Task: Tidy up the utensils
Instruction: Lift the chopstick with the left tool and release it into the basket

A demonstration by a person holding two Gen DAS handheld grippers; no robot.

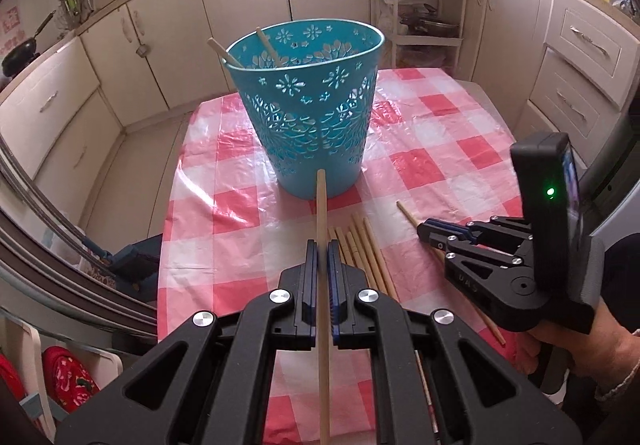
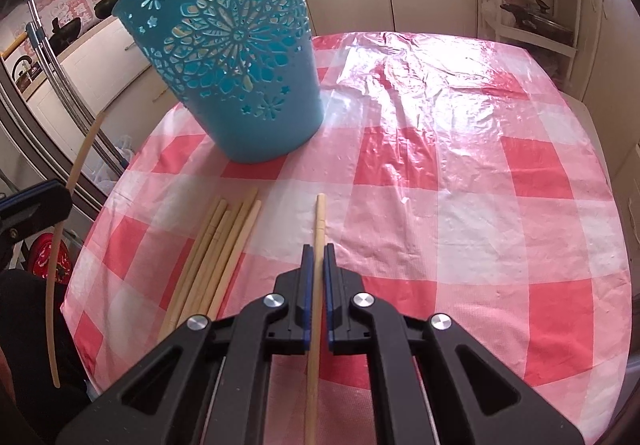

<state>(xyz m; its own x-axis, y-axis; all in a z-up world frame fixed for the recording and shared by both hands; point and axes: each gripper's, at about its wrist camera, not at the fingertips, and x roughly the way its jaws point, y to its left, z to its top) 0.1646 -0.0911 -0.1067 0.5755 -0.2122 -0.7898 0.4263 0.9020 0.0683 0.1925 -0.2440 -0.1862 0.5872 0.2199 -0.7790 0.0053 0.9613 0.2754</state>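
Chopsticks: two already stand in the blue basket (image 1: 308, 105), leaning against its rim. A loose bundle (image 2: 216, 249) lies flat on the checked tablecloth (image 2: 460, 205), just in front of the basket. Two more are in the grippers.

Step in hand, as I read it: transfer phase, both hands loaded.
- Left gripper (image 1: 322, 253): pads pressed together on one chopstick (image 1: 321, 205). Stick runs forward along the fingers, tip pointing at the basket base. It looks clear of the table.
- Right gripper (image 2: 317, 257): also pinched tight on a single chopstick (image 2: 319, 221). This one sits off to the right of the bundle. Can't tell if its tip touches the cloth.

Next move, my call:
- Left stick needs to go up and over the rim, then tilt tip-down before release. Basket is tall, so the tip must clear the edge.
- The right should wait or follow behind, since both heading to the opening together risks a clash.
- Risk: a nudge on the basket wall could tip it, as it looks light.

Bundle still to clear after these two.
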